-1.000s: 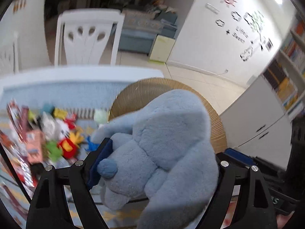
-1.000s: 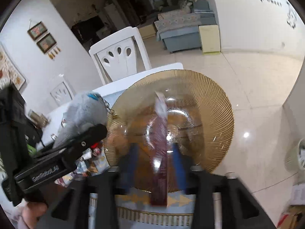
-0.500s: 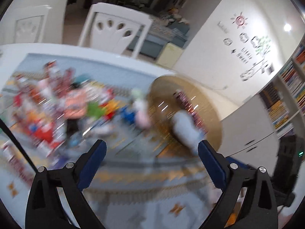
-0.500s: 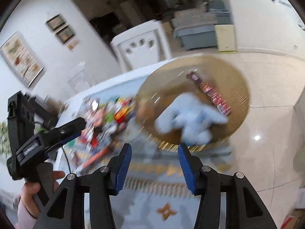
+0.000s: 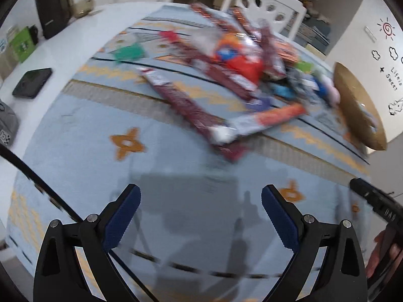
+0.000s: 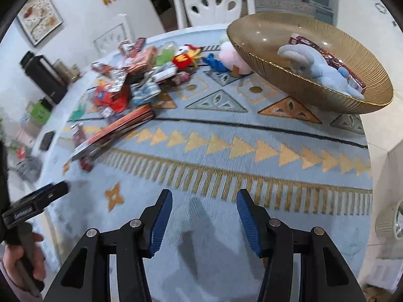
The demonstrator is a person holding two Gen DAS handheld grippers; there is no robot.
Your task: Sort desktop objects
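A ribbed golden bowl (image 6: 254, 37) stands at the far right of the table; in it lie a grey-blue plush toy (image 6: 325, 70) and a red snack packet (image 6: 332, 59). Left of it is a pile of snack packets and small toys (image 6: 121, 93), seen closer in the left wrist view (image 5: 226, 58) with a long dark-red packet (image 5: 186, 105) in front. My left gripper (image 5: 200, 191) hangs open and wide over bare mat, with nothing between its fingers. My right gripper (image 6: 204, 193) is over the mat's near part with its jaws opening and nothing between them.
A patterned blue mat (image 6: 252, 151) covers the round table. A black phone (image 5: 32, 83) and a dark speaker (image 5: 50, 7) sit at the left edge. A white chair (image 6: 216, 2) stands behind. A wicker bin (image 6: 388, 219) is on the floor at the right.
The left gripper let go of the plush toy and the right one of the red packet; both now lie in the bowl. Both grippers drew back and down over the near mat.
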